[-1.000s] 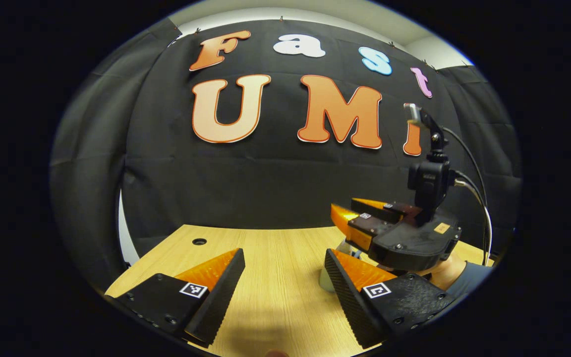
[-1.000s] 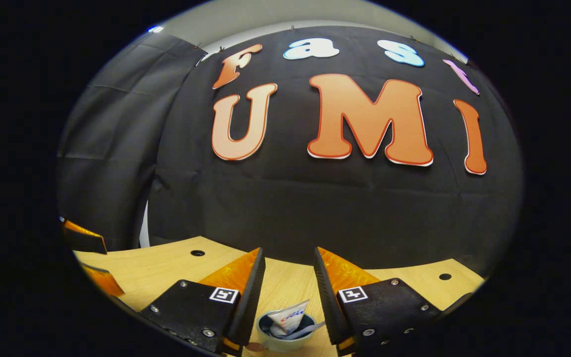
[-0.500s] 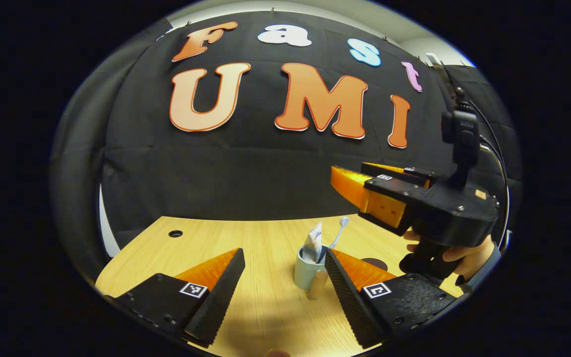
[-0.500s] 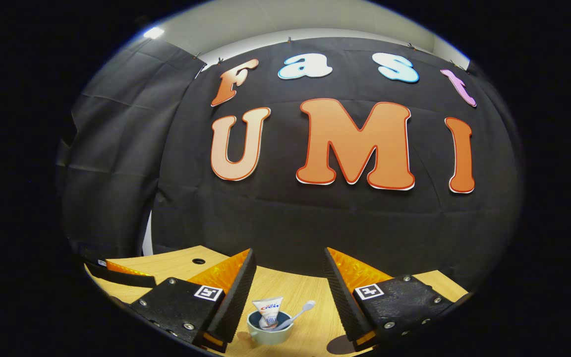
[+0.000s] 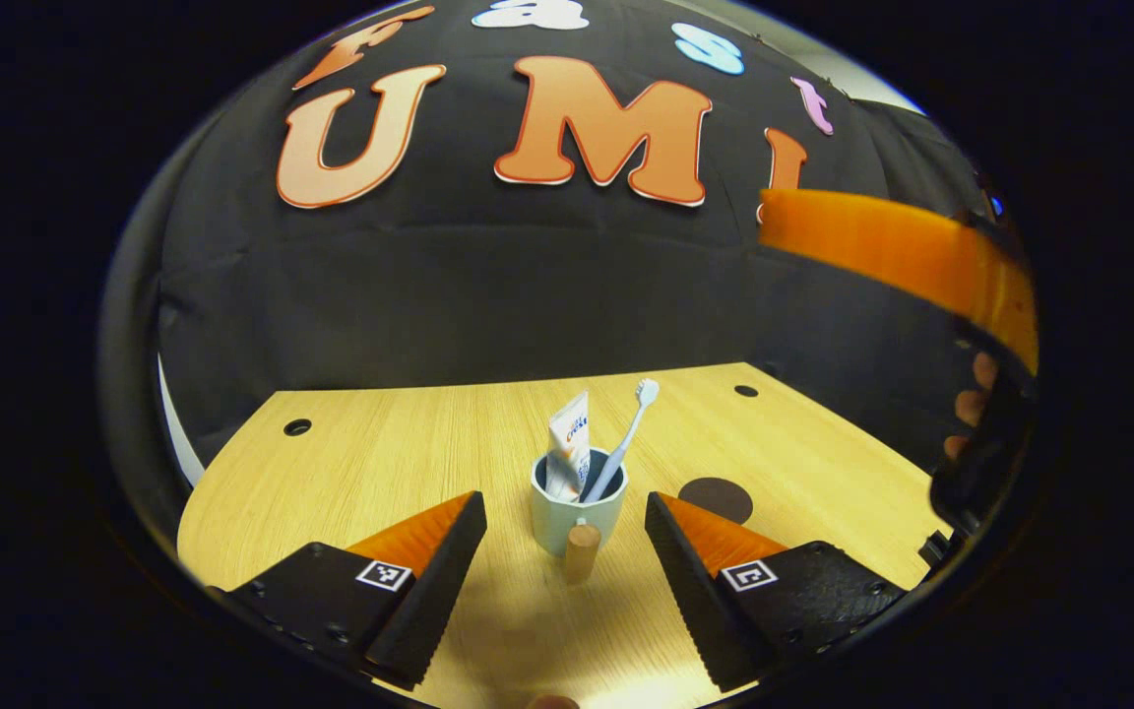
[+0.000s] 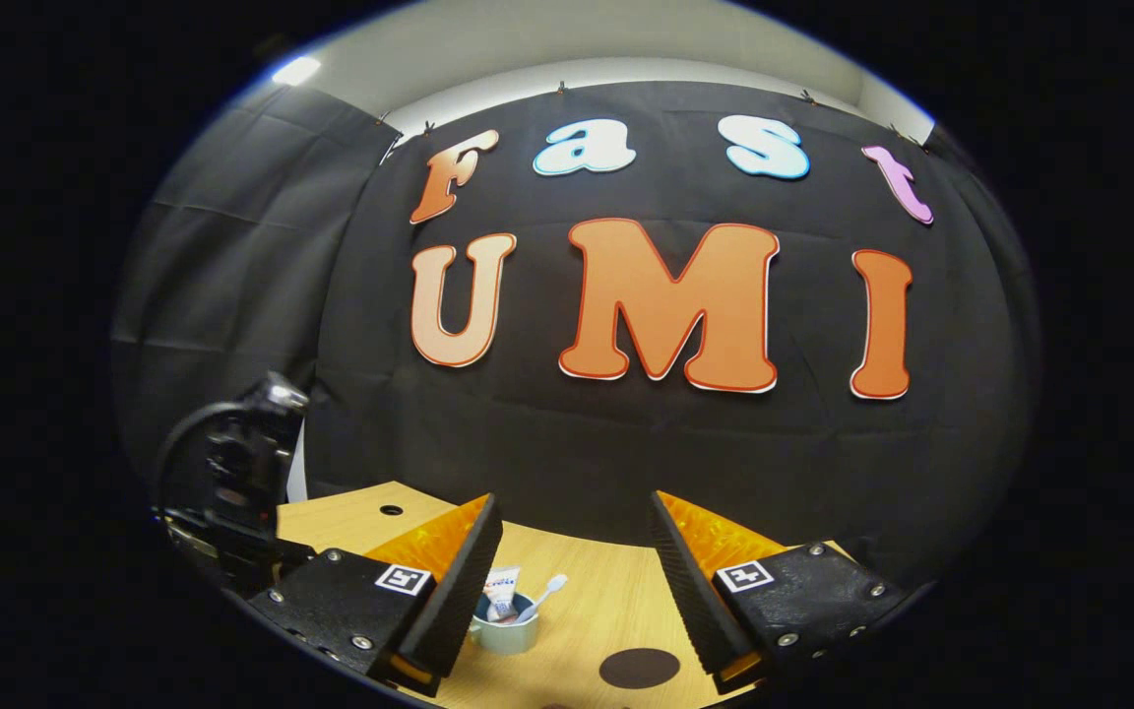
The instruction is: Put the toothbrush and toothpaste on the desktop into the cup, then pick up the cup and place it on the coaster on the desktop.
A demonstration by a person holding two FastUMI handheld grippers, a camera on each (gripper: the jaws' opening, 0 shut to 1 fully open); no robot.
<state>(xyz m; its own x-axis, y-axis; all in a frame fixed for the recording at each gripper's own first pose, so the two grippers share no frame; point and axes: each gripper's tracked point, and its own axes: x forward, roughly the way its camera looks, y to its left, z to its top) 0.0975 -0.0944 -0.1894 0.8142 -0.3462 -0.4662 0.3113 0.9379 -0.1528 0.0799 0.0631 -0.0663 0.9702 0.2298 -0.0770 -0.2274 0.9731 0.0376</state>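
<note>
Near the middle of the pale wooden desktop [image 5: 380, 463] stands the pale green ceramic cup [image 5: 577, 507], upright, with a short round wooden peg handle facing the left gripper [image 5: 565, 517]. Inside it the white toothpaste tube [image 5: 568, 445] stands nearly vertical, crimped end up, while the white toothbrush [image 5: 626, 433] leans up and away to the right, bristle head topmost. The flat dark brown round coaster [image 5: 715, 499] lies on the surface just right of the cup, apart from it. The left gripper's fingers are spread wide on either side of the cup, touching nothing. In the right gripper view, the right gripper [image 6: 572, 566] hangs above the surface with fingers likewise parted and nothing between them. The desktop has small round holes near its far corners, and black cloth walls the booth behind it.
</note>
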